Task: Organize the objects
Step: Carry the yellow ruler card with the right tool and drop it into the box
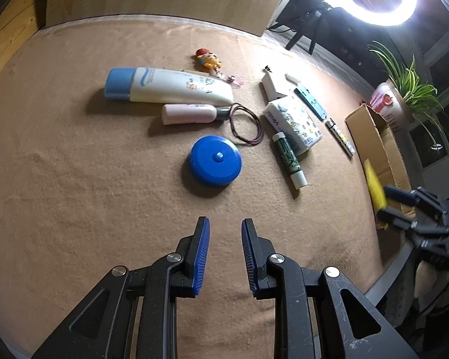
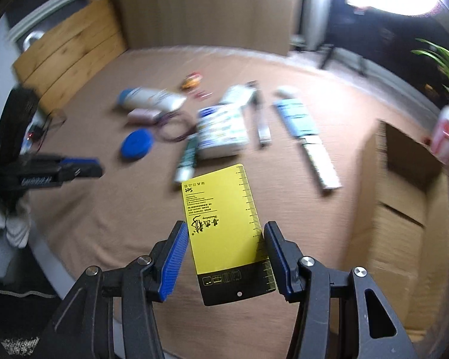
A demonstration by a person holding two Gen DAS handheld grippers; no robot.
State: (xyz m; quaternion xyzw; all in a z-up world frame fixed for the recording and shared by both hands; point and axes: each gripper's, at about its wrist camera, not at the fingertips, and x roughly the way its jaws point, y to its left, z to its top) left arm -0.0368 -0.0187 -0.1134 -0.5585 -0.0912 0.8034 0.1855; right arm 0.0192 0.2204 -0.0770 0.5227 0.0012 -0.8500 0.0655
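- Yellow card (image 2: 224, 224): flat packaging card with a printed ruler edge and a black foot; it sits between the right gripper (image 2: 224, 257) pads, edges against both, lifted clear of the tan cloth (image 2: 104, 224). Judged light, thin and stiff enough to stand out unsupported, but likely to bow if squeezed hard across its width. Smooth print, so it may slip; the ribbed blue pads should help.
- Hold is across the card's long edges, low down near the black foot. Judged adequate for a short carry; a grip on the flat faces would be surer.
- Right tongs: pinching the card, moderately wide. Left gripper (image 1: 224, 257): pads close together with a narrow gap, nothing between them, poised over bare cloth.
- Cardboard box (image 2: 404, 209): open, at 3 o'clock of the card, just beside the cloth's edge; the likely destination.
- Remaining clutter at 12 o'clock of the card, well apart from it: blue round case (image 1: 214, 164), large white tube (image 1: 167, 85), pink bottle (image 1: 191, 113), hair ties (image 1: 245, 125), tissue pack (image 1: 293, 122), green stick (image 1: 287, 158).
- Right wrist view alone shows the card's print and the grip on it, though its background is smeared.
- Left wrist view alone gives the clutter sharp, and shows the card only as a yellow blur at 3 o'clock by the box, with a potted plant (image 1: 404, 89) beyond.
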